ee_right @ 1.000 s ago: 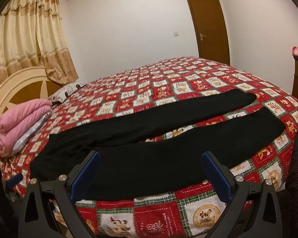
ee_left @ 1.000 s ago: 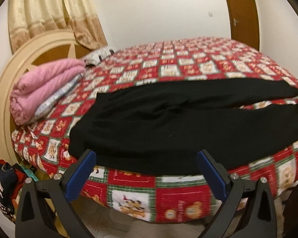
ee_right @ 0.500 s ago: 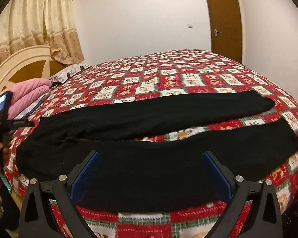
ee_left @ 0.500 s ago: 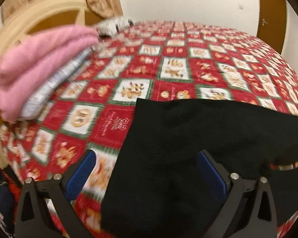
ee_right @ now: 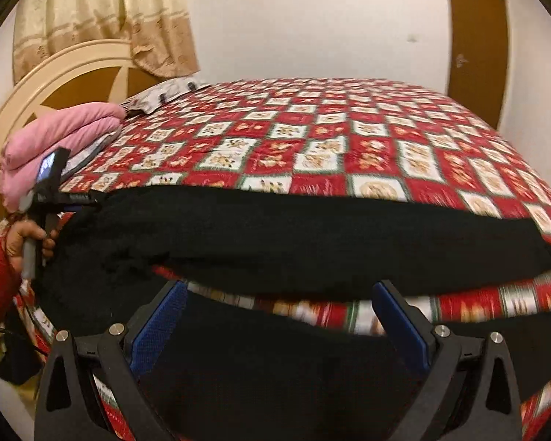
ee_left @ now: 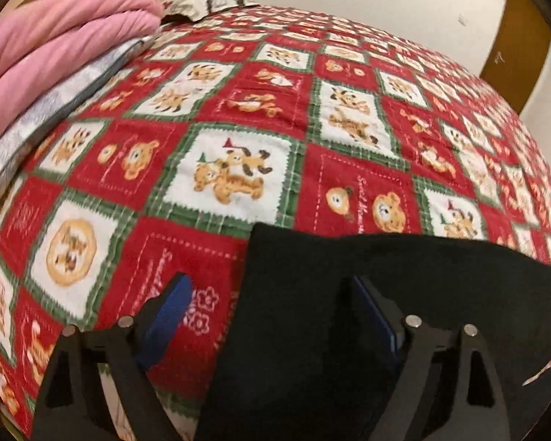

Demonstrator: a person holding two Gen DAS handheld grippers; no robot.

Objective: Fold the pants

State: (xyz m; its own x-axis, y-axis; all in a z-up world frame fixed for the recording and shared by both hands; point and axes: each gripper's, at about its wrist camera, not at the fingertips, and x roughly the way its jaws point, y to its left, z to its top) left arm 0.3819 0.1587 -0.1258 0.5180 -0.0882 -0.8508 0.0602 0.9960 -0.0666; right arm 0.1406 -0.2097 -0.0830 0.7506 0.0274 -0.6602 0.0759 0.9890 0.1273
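Note:
Black pants (ee_right: 312, 228) lie spread across the red patchwork bedspread (ee_right: 349, 128), waist to the left, legs running right. In the left wrist view my left gripper (ee_left: 267, 286) hovers low over the waist's far corner (ee_left: 385, 257). Its jaws are closing: the pants' left edge lies between them, the left pad over bare bedspread (ee_left: 238, 110), the right pad over black cloth, neither pressing. The right wrist view shows that gripper (ee_right: 55, 191) in a hand (ee_right: 25, 235) at the waist. My right gripper (ee_right: 280, 290) stands open above the near leg.
A folded pink blanket (ee_left: 55, 47) on a grey quilt lies at the head of the bed, left of the waist. A patterned pillow (ee_right: 165, 92), the cream headboard (ee_right: 55, 81) and curtains are behind. A brown door (ee_right: 477, 44) stands at the far right.
The left gripper has come in from off the bed's side and down onto the waist corner, its jaws narrowing slightly. The right gripper has drawn closer to the near leg.

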